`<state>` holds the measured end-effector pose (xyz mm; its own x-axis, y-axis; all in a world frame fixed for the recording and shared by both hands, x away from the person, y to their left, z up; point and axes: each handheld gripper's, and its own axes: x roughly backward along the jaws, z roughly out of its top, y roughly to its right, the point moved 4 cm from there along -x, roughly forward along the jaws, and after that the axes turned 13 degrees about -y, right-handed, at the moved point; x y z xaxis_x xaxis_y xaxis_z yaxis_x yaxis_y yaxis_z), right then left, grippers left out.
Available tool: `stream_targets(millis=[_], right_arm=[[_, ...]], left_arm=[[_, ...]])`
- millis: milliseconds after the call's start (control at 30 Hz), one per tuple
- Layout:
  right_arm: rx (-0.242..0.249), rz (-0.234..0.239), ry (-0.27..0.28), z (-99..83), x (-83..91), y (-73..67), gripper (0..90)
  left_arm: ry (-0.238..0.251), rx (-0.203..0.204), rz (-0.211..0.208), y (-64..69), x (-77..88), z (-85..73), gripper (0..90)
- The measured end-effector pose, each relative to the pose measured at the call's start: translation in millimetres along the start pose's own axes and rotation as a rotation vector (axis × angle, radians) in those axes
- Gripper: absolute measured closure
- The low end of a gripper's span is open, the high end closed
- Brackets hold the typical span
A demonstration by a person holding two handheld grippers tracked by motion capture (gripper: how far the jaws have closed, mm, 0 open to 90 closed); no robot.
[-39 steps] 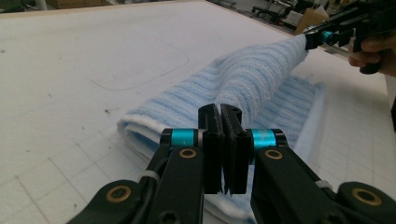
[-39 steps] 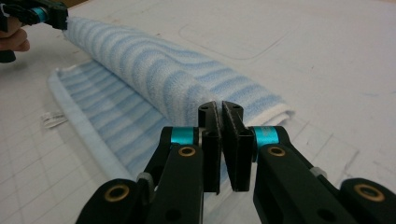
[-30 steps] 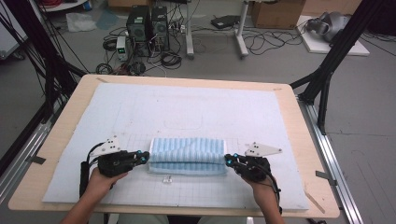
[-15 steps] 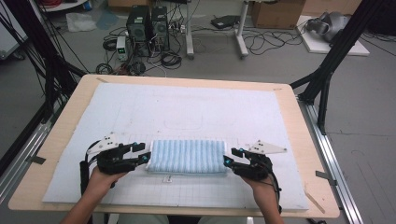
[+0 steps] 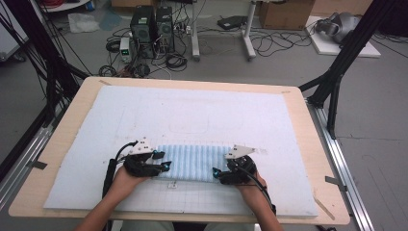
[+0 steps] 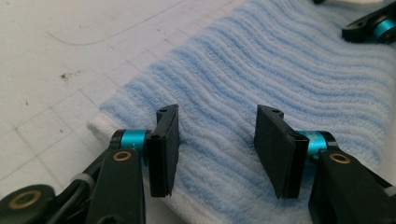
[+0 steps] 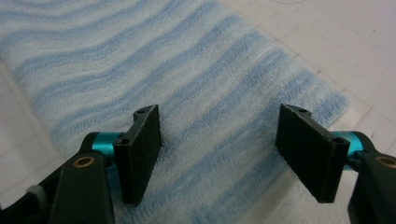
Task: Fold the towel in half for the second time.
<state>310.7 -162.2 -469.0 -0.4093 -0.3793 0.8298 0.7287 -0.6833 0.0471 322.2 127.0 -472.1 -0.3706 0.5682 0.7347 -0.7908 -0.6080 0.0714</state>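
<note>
1. Towel (image 5: 192, 162): it lies flat and folded on the white mat (image 5: 192, 110), near the person's edge of the table (image 5: 62, 120), stretched between the two grippers. A second ago it looked puffed and partly raised between them; now it rests flat as a striped blue rectangle.
2. Left gripper (image 6: 217, 140): its fingers (image 6: 164, 149) stand apart, one on each side of a strip of the towel's near-left end, with towel showing in the gap and nothing clamped. In the high view it sits at the towel's left end (image 5: 161, 161).
3. Right gripper (image 7: 224, 154): its fingers (image 7: 140, 154) are also wide apart, over the towel's right end, the cloth lying loose beneath and beyond them. The high view puts it at the right end (image 5: 222, 174).
4. What changed: half a second ago both grippers sat at the towel's ends; both now show released jaws, and the towel has settled.
5. Meaning: I judge this fold just laid down and let go. The next move likely calls for a fresh grip for another fold, or smoothing.
6. Beyond the fingers, the mat is bare.
</note>
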Motion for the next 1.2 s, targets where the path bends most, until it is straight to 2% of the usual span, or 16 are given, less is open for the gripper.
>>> stream_targets(millis=[67,200,333,400,500,567,633,667,700,733,767,900,1000,1200], right_arm=[[0.011,0.004,-0.001,-3.5,0.9,1.0,27.3],[0.014,0.023,0.011,-9.0,3.2,3.3,26.9],[0.013,0.050,0.013,-11.8,8.6,5.8,25.7],[-0.003,0.074,0.048,-12.0,14.1,8.7,23.9],[-0.045,0.066,0.125,-10.4,25.4,17.5,21.6],[-0.063,0.037,0.157,-10.1,32.3,24.1,21.4],[-0.093,0.014,0.174,-11.5,37.0,30.7,19.9],[-0.111,-0.005,0.176,-12.7,39.0,34.2,18.4],[-0.127,-0.023,0.179,-14.5,40.7,37.6,17.3],[-0.143,-0.041,0.179,-16.5,42.2,41.2,16.2],[-0.156,-0.059,0.177,-18.6,43.6,44.5,15.3],[-0.201,-0.121,0.168,-28.4,48.1,58.7,12.0],[-0.229,-0.125,0.168,-35.4,51.4,67.9,11.7],[-0.261,-0.128,0.196,-43.3,62.0,78.8,11.3]], left_arm=[[-0.005,-0.020,0.013,1.9,0.9,-2.0,50.5],[-0.007,-0.018,0.016,-0.3,3.3,-4.3,50.6],[0.011,0.001,0.001,-3.4,5.6,-5.1,50.2],[0.048,0.022,-0.004,-8.3,9.2,-4.7,47.4],[0.143,0.097,0.004,-24.1,21.7,-1.6,42.4],[0.218,0.137,0.024,-36.1,33.4,-0.8,39.3],[0.286,0.202,0.059,-46.6,43.8,-2.3,34.2],[0.305,0.242,0.095,-51.8,48.0,-3.2,28.4],[0.311,0.272,0.130,-57.0,51.4,-4.7,18.9],[0.324,0.295,0.142,-61.4,54.9,-6.1,15.2],[0.339,0.302,0.145,-64.7,58.1,-7.9,16.3],[0.382,0.270,0.130,-68.7,66.6,-13.0,16.4],[0.398,0.232,0.095,-68.4,68.2,-14.8,16.9],[0.381,0.223,0.098,-69.7,68.5,-18.1,17.7]])
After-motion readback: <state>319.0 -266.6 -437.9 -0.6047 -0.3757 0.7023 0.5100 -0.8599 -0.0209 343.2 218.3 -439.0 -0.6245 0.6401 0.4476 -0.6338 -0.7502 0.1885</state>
